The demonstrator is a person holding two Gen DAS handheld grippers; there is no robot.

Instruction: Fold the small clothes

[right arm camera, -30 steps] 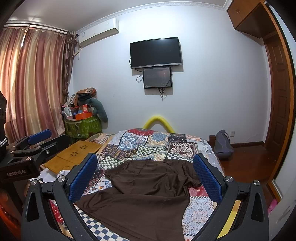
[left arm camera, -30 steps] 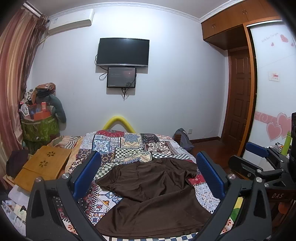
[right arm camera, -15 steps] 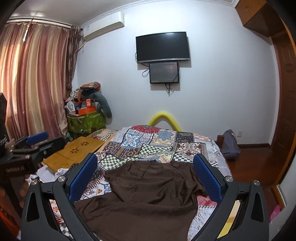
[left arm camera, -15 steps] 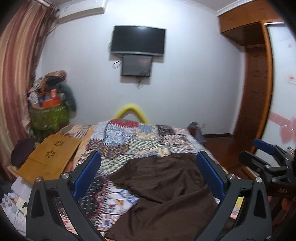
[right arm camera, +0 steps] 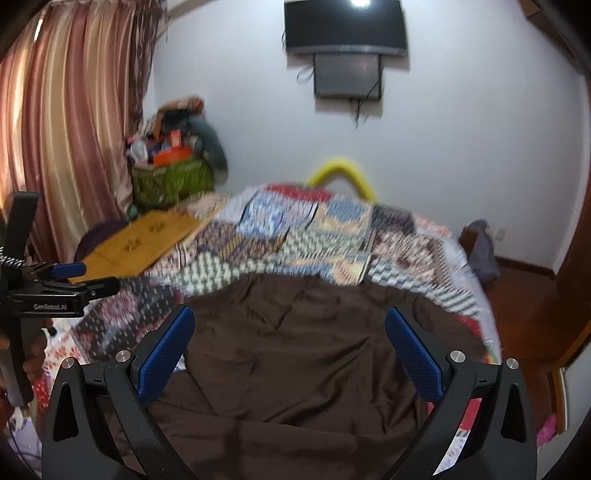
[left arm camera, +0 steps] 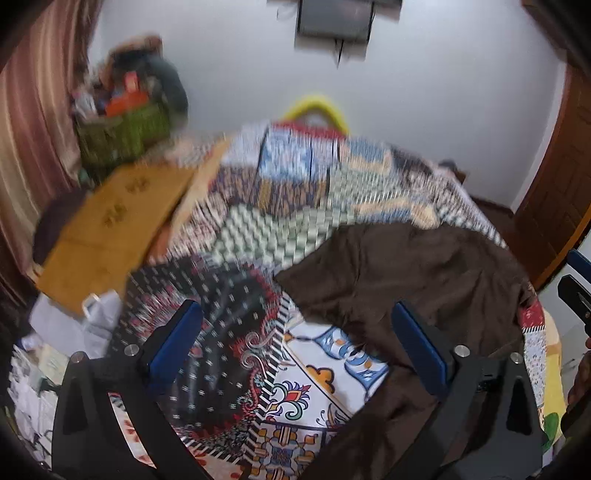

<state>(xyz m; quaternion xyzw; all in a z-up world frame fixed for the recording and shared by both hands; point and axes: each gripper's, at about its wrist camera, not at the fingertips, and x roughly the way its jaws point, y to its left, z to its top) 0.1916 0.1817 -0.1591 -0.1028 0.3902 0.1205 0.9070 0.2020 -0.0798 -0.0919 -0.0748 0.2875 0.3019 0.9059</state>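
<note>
A dark brown garment (right arm camera: pixel 303 354) lies spread and rumpled on the patchwork bedspread (right arm camera: pixel 303 236). In the left wrist view the garment (left arm camera: pixel 410 273) fills the right half. My left gripper (left arm camera: pixel 297 332) is open and empty above the bedspread (left arm camera: pixel 258 206), just left of the garment's edge. My right gripper (right arm camera: pixel 290 339) is open and empty above the middle of the garment. The left gripper also shows at the left edge of the right wrist view (right arm camera: pixel 70 280). Both views are blurred by motion.
A yellow wooden board (left arm camera: pixel 107 225) lies at the bed's left side, with a green basket of clutter (left arm camera: pixel 122 133) behind it. Curtains (right arm camera: pixel 66 122) hang at the left. A TV (right arm camera: pixel 345 27) is on the far wall. A wooden door (left arm camera: pixel 554 206) stands at the right.
Both grippers have tilted down and moved closer to the bed. The garment now fills more of each view. Both stay open.
</note>
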